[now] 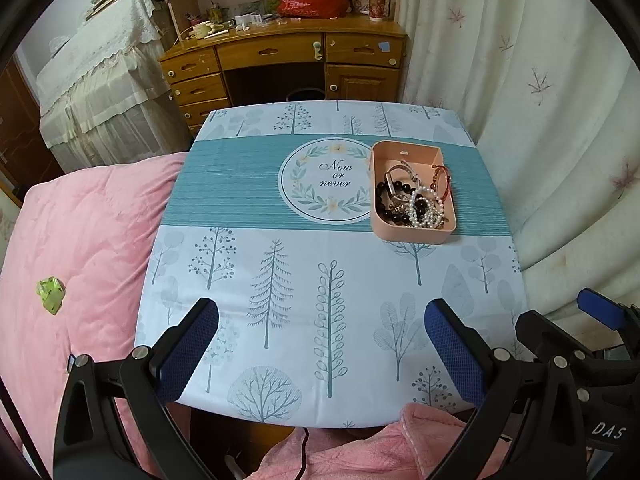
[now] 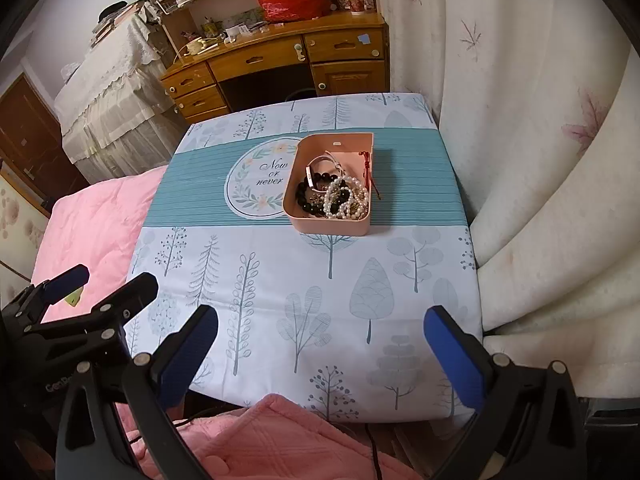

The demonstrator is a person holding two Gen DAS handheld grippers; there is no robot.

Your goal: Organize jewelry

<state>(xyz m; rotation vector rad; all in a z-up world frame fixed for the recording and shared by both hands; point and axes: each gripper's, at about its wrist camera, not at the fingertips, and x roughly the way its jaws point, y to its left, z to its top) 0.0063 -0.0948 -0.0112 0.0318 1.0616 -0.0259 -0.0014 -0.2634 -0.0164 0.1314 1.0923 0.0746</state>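
Looking down at a small desk [image 1: 280,280] covered in a pale blue-and-teal cloth printed with trees and a round "Now or never" wreath badge [image 1: 326,180]. The jewelry all sits in a shallow pink rectangular plastic tray [image 1: 412,236] on the teal band, just right of that badge and touching its edge, toward the far right part of the desk. Inside it's a tangle: a white pearl bead bracelet [image 1: 428,208], a black bead bracelet [image 1: 394,190], a silvery white-strapped watch [image 1: 402,168] and a rose-gold bangle with a red cord [image 1: 442,180]. In the right wrist view the red cord hangs over the tray's right wall.

Left hand-held gripper [image 1: 320,344] hangs over the near edge of the desk, fingers spread wide with nothing between them. Right hand-held gripper [image 2: 320,352] is the same deal, blue pads apart and empty, a bit further right, well short of the tray.

Pink quilted bed [image 1: 80,248] on the left with a little green crumpled wrapper [image 1: 50,294] on it, cream flower-print curtain [image 1: 540,100] on the right.
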